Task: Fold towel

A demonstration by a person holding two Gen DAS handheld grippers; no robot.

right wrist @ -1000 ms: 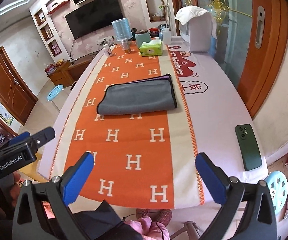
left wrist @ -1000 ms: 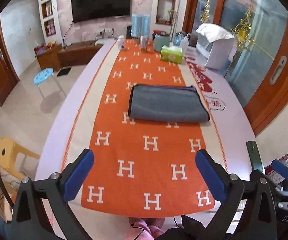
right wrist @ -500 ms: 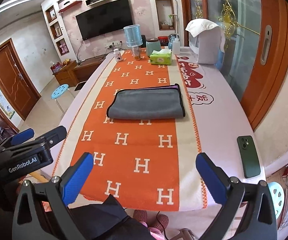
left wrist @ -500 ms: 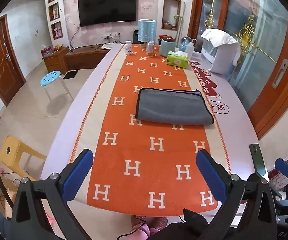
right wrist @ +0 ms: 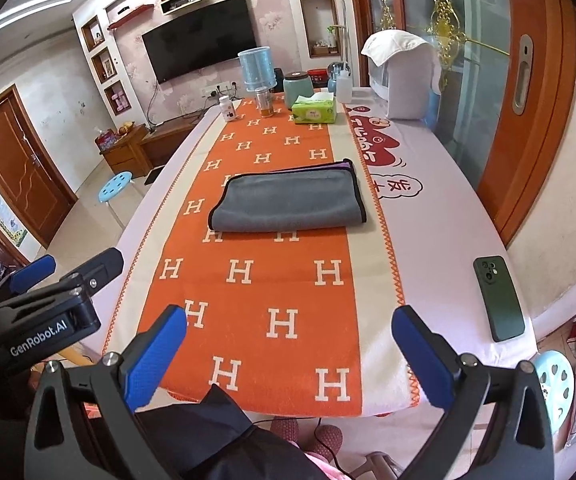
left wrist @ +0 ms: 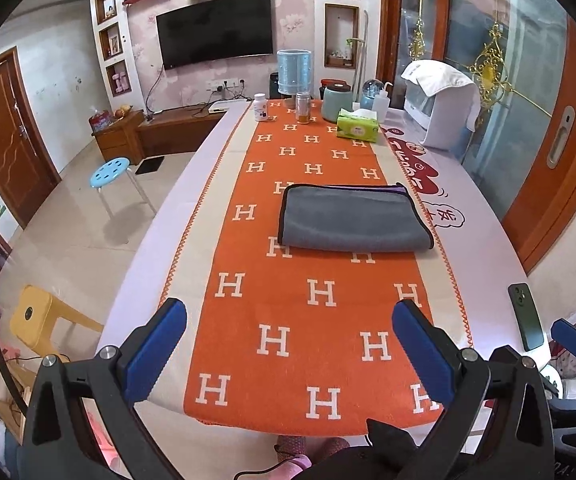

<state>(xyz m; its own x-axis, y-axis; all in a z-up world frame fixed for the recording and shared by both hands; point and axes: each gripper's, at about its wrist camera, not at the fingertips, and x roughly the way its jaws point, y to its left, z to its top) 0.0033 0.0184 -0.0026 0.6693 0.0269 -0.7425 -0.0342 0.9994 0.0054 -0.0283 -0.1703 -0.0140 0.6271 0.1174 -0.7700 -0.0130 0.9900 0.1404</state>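
Note:
A grey towel [left wrist: 352, 220] with a dark border lies folded flat on the orange H-patterned runner [left wrist: 320, 320] in mid table; a purple layer shows at its far right corner. It also shows in the right wrist view [right wrist: 288, 202]. My left gripper [left wrist: 290, 352] is open and empty, held back over the table's near edge, well short of the towel. My right gripper [right wrist: 290, 354] is open and empty, also at the near edge. The left gripper's body shows at the left of the right wrist view [right wrist: 44, 304].
A dark green phone [right wrist: 498, 298] lies near the table's right edge. A green tissue box [left wrist: 358, 126], jars, bottles and a water jug [left wrist: 294, 72] stand at the far end. A white appliance [right wrist: 404, 76] stands at the far right. Stools stand on the floor to the left.
Both grippers have pulled back and tilted up, so the towel sits farther away and lower in both views. The towel has not moved. Both grippers stay open.

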